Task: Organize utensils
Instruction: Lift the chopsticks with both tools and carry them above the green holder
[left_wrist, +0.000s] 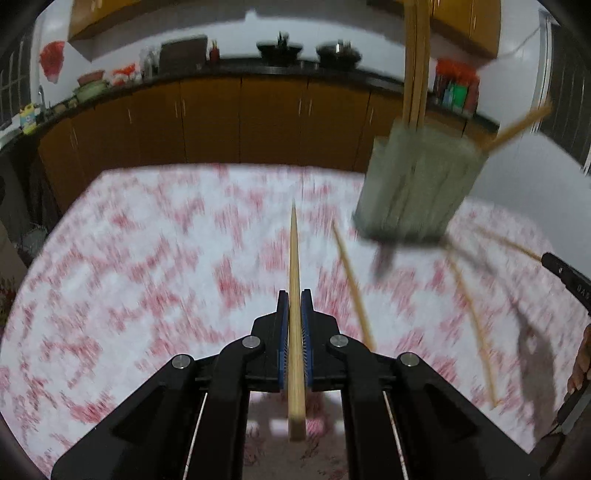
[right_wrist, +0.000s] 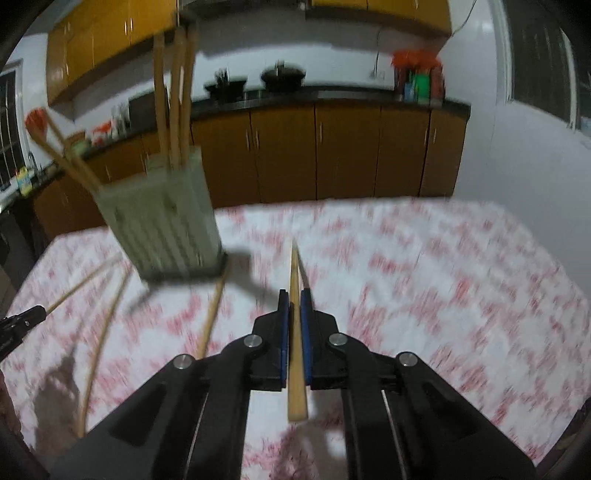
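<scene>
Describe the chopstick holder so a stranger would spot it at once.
Start at the table with the red-and-white patterned cloth. On it stands the chopstick holder, a pale grey-green ribbed box on a dark base. It is the only upright container there, with chopsticks sticking out of its top while others lie loose around it.

Table cover: a white cloth with red blotchy print (left_wrist: 155, 266) is lying across the whole table, blurred.
Base cabinets: a run of brown wooden doors (right_wrist: 347, 147) is standing behind the table under a dark countertop (left_wrist: 229, 72).
Upper cabinets: matching brown units (right_wrist: 92, 40) are hanging on the white wall.
Cookware: two dark pots (left_wrist: 280, 50) are sitting on the counter.
Bottles: a red and green cluster (right_wrist: 419, 79) is standing at the counter's right end.
Window: a dark pane (right_wrist: 543, 62) is showing at right.
</scene>
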